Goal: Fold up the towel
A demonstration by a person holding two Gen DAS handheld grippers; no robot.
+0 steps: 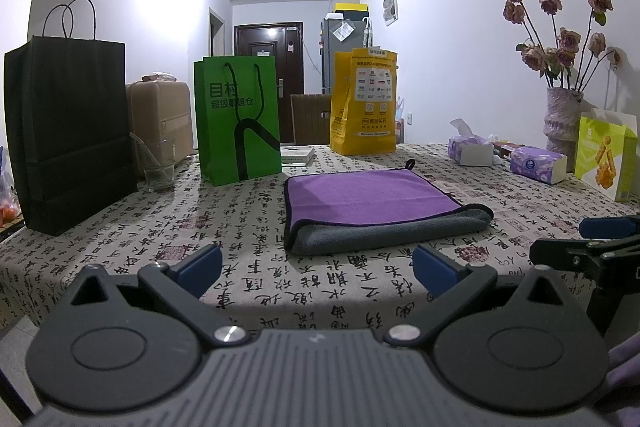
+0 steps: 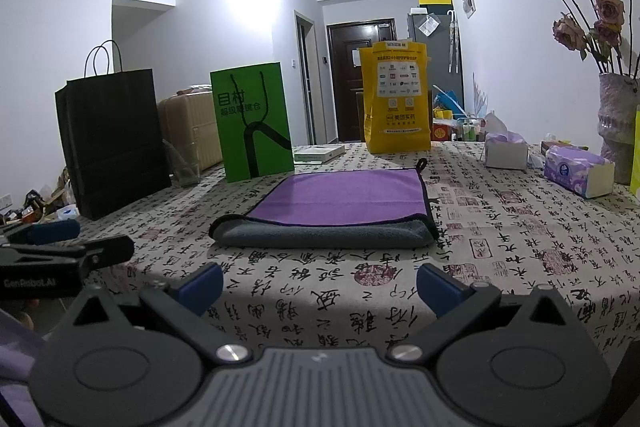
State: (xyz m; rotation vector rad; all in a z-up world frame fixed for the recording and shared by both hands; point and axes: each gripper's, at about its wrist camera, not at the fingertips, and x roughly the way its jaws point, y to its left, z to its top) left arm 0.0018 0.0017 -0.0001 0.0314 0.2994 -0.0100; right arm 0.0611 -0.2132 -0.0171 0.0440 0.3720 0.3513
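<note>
A purple towel with a grey underside lies folded over on the table, its rounded grey fold facing me; it also shows in the right wrist view. My left gripper is open and empty, held back near the table's front edge, short of the towel. My right gripper is open and empty, also short of the towel. Each gripper shows at the side of the other's view: the right one, the left one.
On the patterned tablecloth stand a black paper bag, a glass, a green bag, a yellow bag, tissue boxes, a vase of dried roses and a snack box.
</note>
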